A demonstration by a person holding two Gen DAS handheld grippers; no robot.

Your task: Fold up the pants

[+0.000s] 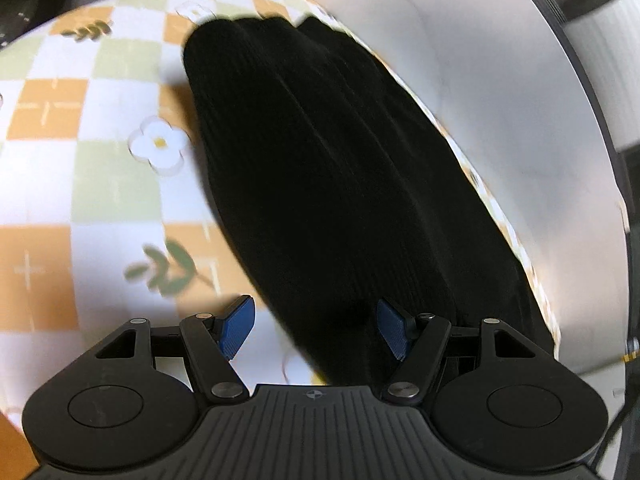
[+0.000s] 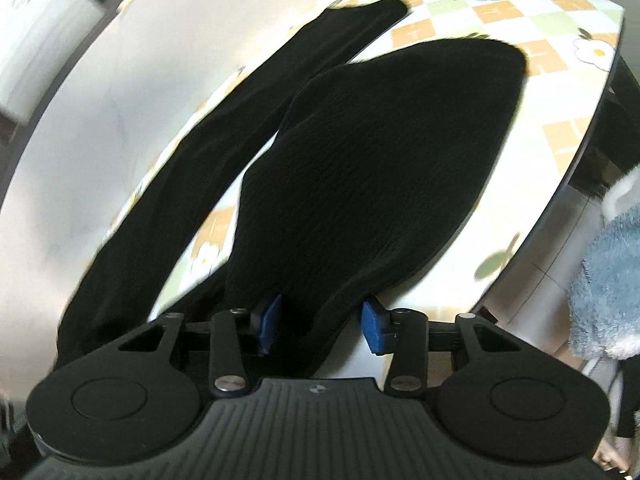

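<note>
black ribbed pants [image 2: 380,168] on checkered tablecloth [image 1: 100,160] | legs apart, unfolded | left gripper [image 1: 316,326] spread, empty | right gripper [image 2: 320,322] spread around fabric, grip unclear | folding barely begun

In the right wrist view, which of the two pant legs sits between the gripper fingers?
The wider pant leg lying on the checked tablecloth runs into the right gripper; the narrower leg hangs along the table's edge, outside the fingers.

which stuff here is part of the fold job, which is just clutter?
Job:
- black pants, spread on the checkered tablecloth
- left gripper, open, fabric between its fingers
- right gripper, open, fabric between its fingers

Clutter:
- fluffy blue cloth, off the table's edge
</note>
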